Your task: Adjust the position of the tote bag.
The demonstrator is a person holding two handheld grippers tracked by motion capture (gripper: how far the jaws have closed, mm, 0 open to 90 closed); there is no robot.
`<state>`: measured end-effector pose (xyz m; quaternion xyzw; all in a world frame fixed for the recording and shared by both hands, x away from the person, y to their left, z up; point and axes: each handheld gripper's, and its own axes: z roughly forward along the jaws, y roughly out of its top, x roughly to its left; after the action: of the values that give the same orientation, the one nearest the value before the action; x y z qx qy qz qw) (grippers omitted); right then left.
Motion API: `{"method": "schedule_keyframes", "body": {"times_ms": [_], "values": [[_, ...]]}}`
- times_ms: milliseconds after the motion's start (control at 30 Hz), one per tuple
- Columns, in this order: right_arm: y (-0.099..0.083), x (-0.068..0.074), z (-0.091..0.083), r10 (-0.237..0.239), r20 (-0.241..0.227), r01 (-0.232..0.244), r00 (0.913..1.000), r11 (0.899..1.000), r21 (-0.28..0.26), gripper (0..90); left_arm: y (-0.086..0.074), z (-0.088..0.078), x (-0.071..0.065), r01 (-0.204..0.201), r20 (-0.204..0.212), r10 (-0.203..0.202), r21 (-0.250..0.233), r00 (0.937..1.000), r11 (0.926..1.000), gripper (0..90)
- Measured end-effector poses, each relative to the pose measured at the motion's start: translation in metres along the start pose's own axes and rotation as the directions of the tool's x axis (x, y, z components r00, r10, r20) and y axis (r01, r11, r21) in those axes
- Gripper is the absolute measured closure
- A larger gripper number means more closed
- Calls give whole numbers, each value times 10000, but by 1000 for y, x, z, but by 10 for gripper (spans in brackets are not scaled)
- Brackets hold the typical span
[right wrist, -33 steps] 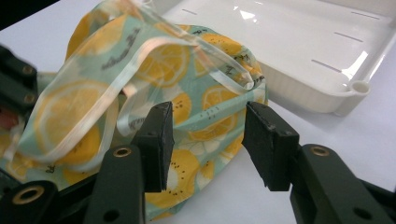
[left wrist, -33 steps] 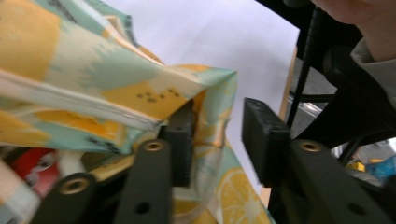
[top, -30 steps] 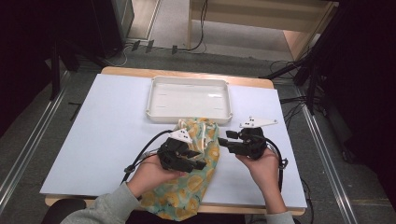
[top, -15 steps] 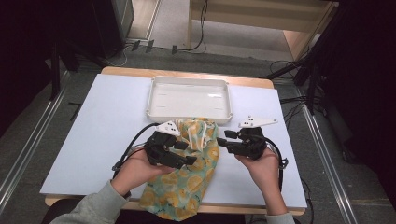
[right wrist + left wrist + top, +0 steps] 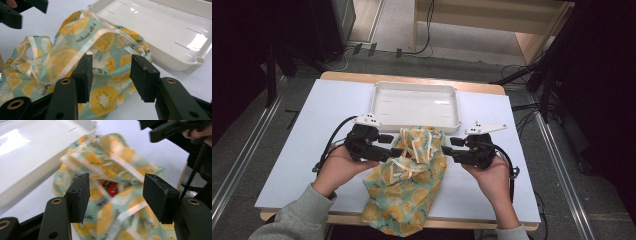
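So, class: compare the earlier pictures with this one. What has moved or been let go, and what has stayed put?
The left hand-held gripper has drawn back leftward off the fruit-print cloth bag. Its jaws have just been opening and now stand apart, gripping nothing, with the bag lying beyond them. The right hand-held gripper, the white tray and the bag stayed where they were.

Counter (image 5: 302, 150): white top with wooden edge, under the hand-held grippers.
Floor (image 5: 387, 30): grey, cables beyond the counter.
Wooden furniture (image 5: 492, 20): far behind.
Sides: dark.

Overhead light brightens your worktop (image 5: 302, 150) amid dark surroundings, glares off the white tray (image 5: 15, 142), while the cloth (image 5: 112, 160) blurs.
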<state>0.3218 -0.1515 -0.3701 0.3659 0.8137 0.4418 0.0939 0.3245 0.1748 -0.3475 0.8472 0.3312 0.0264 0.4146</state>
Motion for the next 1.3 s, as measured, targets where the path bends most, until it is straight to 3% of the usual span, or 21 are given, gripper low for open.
{"method": "schedule_keyframes", "body": {"times_ms": [200,333,633,800,967,1067,1133,1300], "values": [[10,5,10,-161,-124,161,9998,9999,12,520,-4,6,18,76,-214,-73,141,9997,9999,392],[19,9,18,-304,-310,305,9991,9995,23,492,-10,13,30,351,-151,-349,76,9993,9994,396],[33,18,31,-602,-467,603,9971,9982,18,434,-12,28,43,514,-106,-511,231,9986,9984,401],[35,22,40,-824,-626,825,9946,9966,-16,337,-14,41,49,628,-58,-626,330,9980,9975,399],[32,24,49,-630,-647,642,9959,9978,168,315,-18,55,55,920,-109,-916,520,9957,9944,427],[27,25,55,-582,-755,597,9954,9981,178,311,-22,61,57,1185,126,-1195,597,9928,9911,545],[23,26,59,-561,-832,586,9950,9979,288,311,-24,61,57,1149,186,-1161,577,9931,9917,675],[17,28,62,-502,-967,544,9940,9977,411,357,-25,58,54,942,182,-951,436,9953,9946,864]]}}
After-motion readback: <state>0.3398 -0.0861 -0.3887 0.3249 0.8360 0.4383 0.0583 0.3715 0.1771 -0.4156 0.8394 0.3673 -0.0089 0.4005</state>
